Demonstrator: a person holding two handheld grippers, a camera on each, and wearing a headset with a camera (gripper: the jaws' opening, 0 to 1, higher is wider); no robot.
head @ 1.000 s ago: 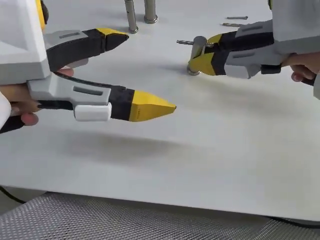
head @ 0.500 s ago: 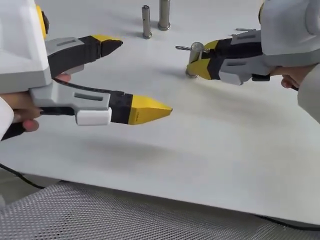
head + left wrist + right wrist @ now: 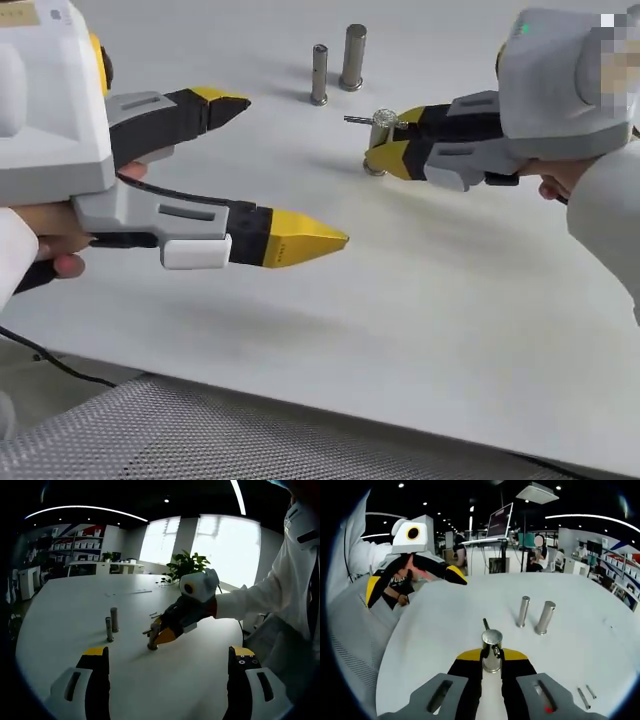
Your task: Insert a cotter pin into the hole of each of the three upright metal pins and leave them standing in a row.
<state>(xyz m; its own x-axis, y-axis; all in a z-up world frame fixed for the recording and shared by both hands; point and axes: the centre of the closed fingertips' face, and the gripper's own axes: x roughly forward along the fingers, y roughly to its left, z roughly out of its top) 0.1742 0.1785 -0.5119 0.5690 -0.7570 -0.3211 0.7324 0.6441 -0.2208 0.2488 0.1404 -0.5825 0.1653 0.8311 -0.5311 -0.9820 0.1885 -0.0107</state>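
Beside the two bare pins [image 3: 319, 73], the right gripper [image 3: 387, 140] clamps a third pin [image 3: 382, 122], its cotter pin [image 3: 358, 119] already through; the left gripper [image 3: 297, 169] gapes idle.

Left gripper [image 3: 290, 170] wide open (jaws well apart), right gripper [image 3: 385, 141] clamped on pin [image 3: 383, 120].

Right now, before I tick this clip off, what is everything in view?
Gripped pin: one, silver, upright between the right gripper's jaws.
Cotter pin: one, dark metal, projecting sideways from near the gripped pin's top.
Free pins: two, silver, upright side by side beyond the gripped pin.
Spare cotter pins: two, grey, flat on the table.
Table: one, white.
Mesh surface: one, grey, below the table's near edge.
Left gripper: one, black with yellow tips, open, holding nothing.
Right gripper: one, same colours, closed on the gripped pin.
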